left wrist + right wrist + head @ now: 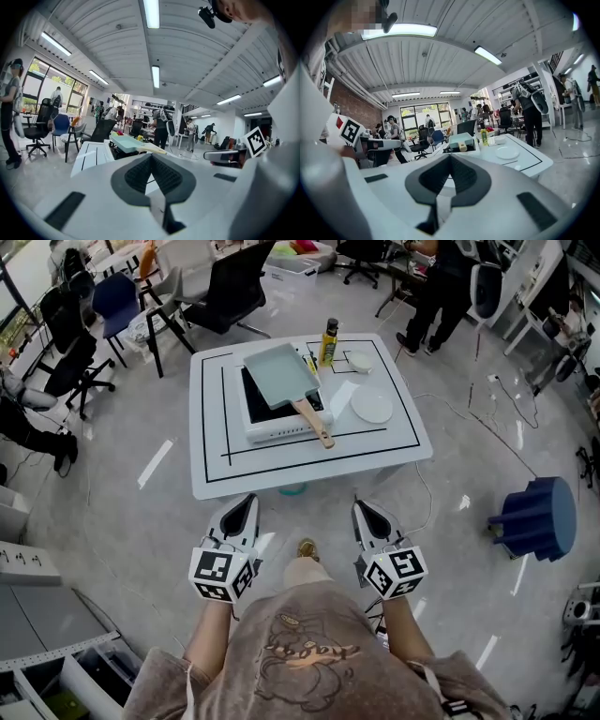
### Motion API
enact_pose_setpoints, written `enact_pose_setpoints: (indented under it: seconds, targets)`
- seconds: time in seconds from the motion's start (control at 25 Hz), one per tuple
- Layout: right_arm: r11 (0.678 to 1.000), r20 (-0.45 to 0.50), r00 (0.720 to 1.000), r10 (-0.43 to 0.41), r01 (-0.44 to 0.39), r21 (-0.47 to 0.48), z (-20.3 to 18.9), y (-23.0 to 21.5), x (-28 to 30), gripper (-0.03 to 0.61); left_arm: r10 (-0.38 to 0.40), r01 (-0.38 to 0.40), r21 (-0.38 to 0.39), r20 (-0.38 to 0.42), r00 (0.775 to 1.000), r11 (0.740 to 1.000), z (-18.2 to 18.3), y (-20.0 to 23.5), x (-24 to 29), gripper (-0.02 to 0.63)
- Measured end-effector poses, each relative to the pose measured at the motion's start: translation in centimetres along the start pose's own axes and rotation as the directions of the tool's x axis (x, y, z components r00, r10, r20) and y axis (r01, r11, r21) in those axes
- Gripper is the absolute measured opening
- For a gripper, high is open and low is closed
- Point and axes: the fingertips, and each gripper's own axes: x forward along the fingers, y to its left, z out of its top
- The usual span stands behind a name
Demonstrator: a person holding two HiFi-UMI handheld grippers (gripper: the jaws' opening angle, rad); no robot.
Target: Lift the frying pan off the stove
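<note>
The rectangular pale-green frying pan [281, 374] sits on the white stove [279, 435] mid-bench [217, 476], its wooden handle [314, 423] angled out toward the person. The left tool [246, 505] and right tool [367, 513] hang well short of it, jaws pressed together on nothing. That pan looks like stiff, thin-walled metal, probably light but nose-heavy, so I'd clamp the matte, rounded handle close to the pan body to curb tipping, since the smooth coated rim looks slippery.
</note>
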Motion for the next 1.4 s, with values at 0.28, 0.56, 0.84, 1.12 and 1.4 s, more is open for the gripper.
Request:
enact_pose_setpoints:
  seconds: [0.28, 0.56, 0.84, 1.12, 1.4]
  targets:
    - [0.999, 0.003, 1.000, 0.030, -0.030, -0.015, 2.7, -3.7, 4.4, -0.002, 0.028, -0.028, -0.007, 0.008, 1.000, 1.000, 1.7, 1.2, 5.0, 0.007]
    - [0.997, -0.018, 0.998, 0.065, -0.066, -0.029, 4.4, -7.3, 8.1, -0.002, 0.062, -0.062, -0.019, 0.009, 0.998, 0.998, 2.9, 1.8, 9.3, 0.006]
    - [0.994, -0.033, 0.993, 0.111, -0.111, -0.006, 4.6, -9.6, 10.9, -0.002, 0.083, -0.082, -0.027, 0.020, 0.996, 0.996, 3.3, 2.0, 12.1, 0.006]
    - [0.992, -0.029, 0.992, 0.126, -0.125, 0.018, 4.8, -11.1, 12.2, -0.002, 0.093, -0.092, -0.027, 0.003, 0.996, 0.995, 3.8, 2.9, 13.5, 0.006]
    - [0.993, -0.053, 0.992, 0.117, -0.116, 0.021, 5.0, -11.4, 13.4, -0.002, 0.066, -0.066, -0.012, -0.006, 0.998, 0.998, 4.6, 3.5, 14.4, 0.006]
